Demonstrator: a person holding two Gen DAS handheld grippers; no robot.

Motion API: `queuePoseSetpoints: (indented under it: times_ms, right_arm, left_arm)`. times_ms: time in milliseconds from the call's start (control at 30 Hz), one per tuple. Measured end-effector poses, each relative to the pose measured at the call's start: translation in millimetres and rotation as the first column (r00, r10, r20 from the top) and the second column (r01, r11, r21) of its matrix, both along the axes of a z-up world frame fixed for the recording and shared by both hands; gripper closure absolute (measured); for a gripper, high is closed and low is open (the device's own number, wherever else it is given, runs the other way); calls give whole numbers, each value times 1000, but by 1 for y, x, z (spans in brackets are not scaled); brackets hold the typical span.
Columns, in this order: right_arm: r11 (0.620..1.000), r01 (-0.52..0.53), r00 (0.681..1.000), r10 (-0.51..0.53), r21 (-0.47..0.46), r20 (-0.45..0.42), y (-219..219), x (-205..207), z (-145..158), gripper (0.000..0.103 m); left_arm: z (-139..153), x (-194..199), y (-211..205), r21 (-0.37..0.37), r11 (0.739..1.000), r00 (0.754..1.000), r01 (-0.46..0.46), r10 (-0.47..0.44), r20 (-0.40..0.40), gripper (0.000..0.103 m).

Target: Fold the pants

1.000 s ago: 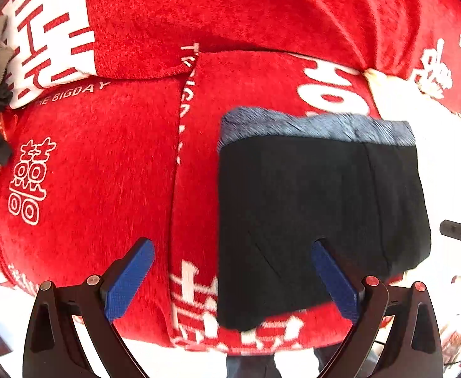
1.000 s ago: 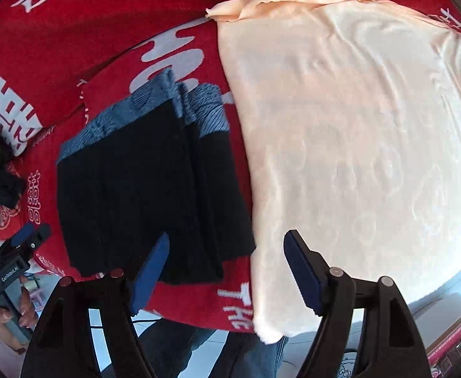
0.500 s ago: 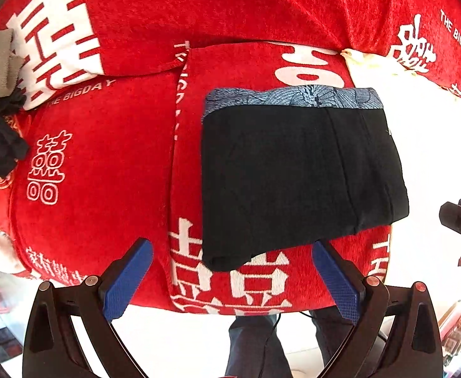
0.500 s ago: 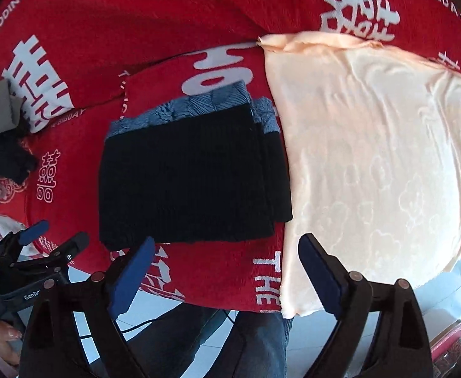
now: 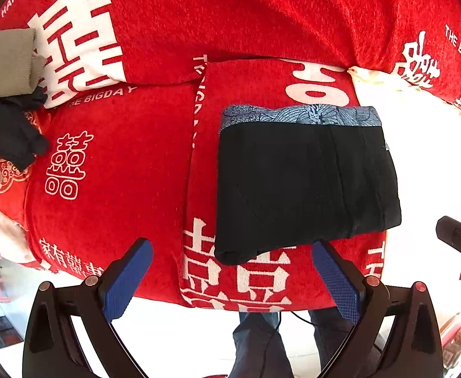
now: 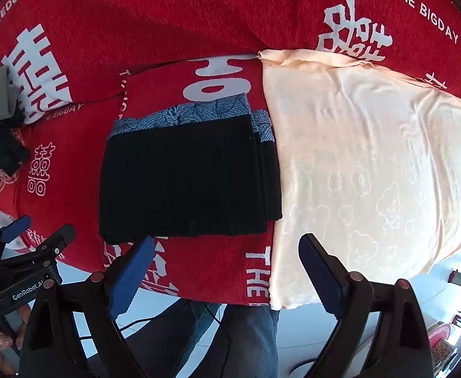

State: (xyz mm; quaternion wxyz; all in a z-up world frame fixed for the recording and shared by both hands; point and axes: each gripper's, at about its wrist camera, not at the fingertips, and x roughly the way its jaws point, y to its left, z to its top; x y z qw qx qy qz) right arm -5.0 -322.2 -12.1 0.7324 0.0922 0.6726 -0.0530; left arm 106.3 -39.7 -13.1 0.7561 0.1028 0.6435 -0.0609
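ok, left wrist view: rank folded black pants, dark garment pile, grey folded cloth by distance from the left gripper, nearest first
1. Folded black pants: just ahead of the open left gripper, slightly right, lying flat on the red blanket.
2. Dark garment pile: far left edge, midway up.
3. Grey folded cloth: upper left, beyond the dark pile and touching it.

A red cover (image 5: 136,163) with white characters and English lettering — "THE BIGDAY", "HAPPY WEDDING" — spreads across the whole surface. To the right lies a pale peach cloth (image 6: 366,170) with a faint cloud pattern, its front edge hanging over the side. At the far left sit a folded grey garment (image 5: 5,63) and, just in front of it, a crumpled black garment (image 5: 9,135) — touching each other. Below shows light floor (image 5: 183,340).
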Motion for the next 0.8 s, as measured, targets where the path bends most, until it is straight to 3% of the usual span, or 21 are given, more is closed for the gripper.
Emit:
queuePoseSetpoints:
  times_ms: [800]
  right_arm:
    - [999,-32,999,31,-27,-28,17,1,4,9]
  left_arm:
    - [10,-2,-4,-8,1000,1000,5,-5,5,2]
